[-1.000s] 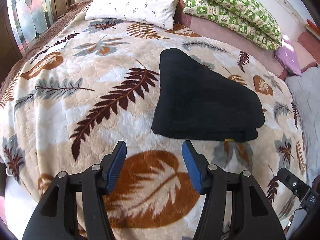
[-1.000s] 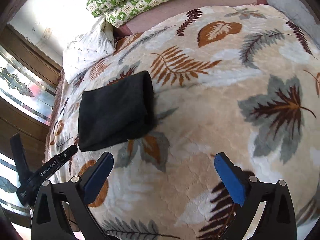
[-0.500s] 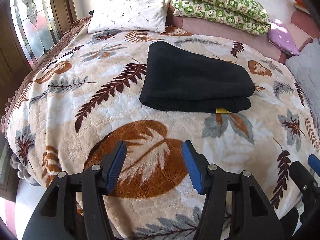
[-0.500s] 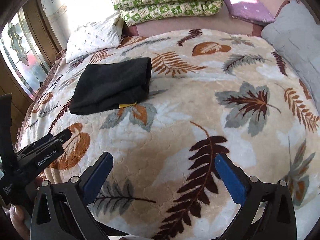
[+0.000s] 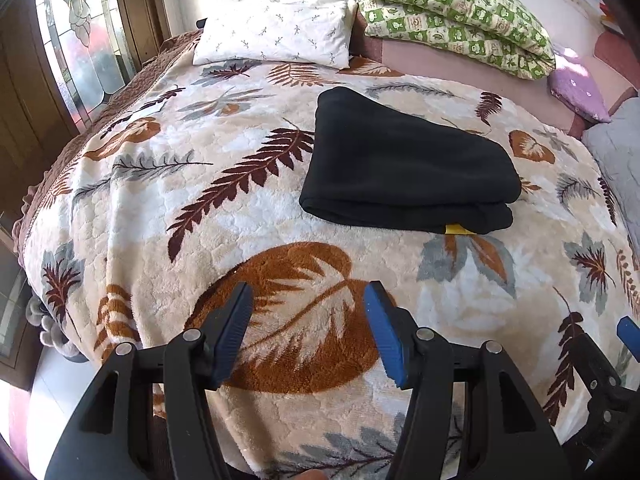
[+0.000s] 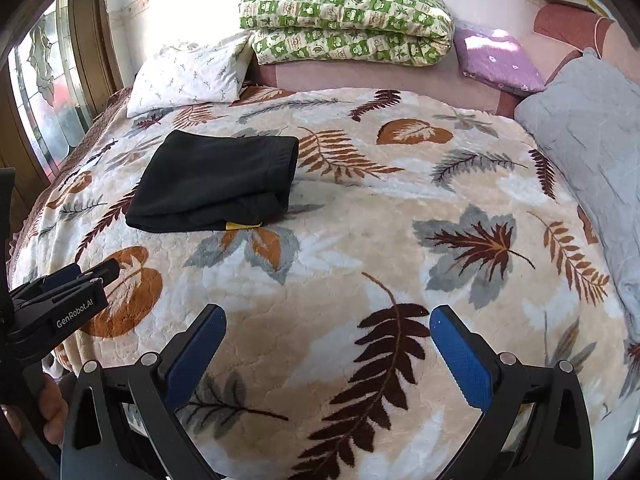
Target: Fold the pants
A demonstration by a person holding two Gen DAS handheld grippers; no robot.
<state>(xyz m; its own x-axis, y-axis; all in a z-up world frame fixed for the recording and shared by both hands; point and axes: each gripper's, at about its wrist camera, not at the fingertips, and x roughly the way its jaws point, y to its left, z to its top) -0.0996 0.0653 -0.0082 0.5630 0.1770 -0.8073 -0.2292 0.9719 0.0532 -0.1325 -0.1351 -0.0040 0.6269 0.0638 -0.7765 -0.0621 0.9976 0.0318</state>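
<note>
Left of the folded black pants (image 5: 404,168), which lie apart on the leaf-print blanket (image 5: 240,216), the left gripper (image 5: 308,320) and, farther right, the right gripper (image 6: 328,344) hover spread and empty, so folding looks finished and only withdrawal seems needed.
</note>
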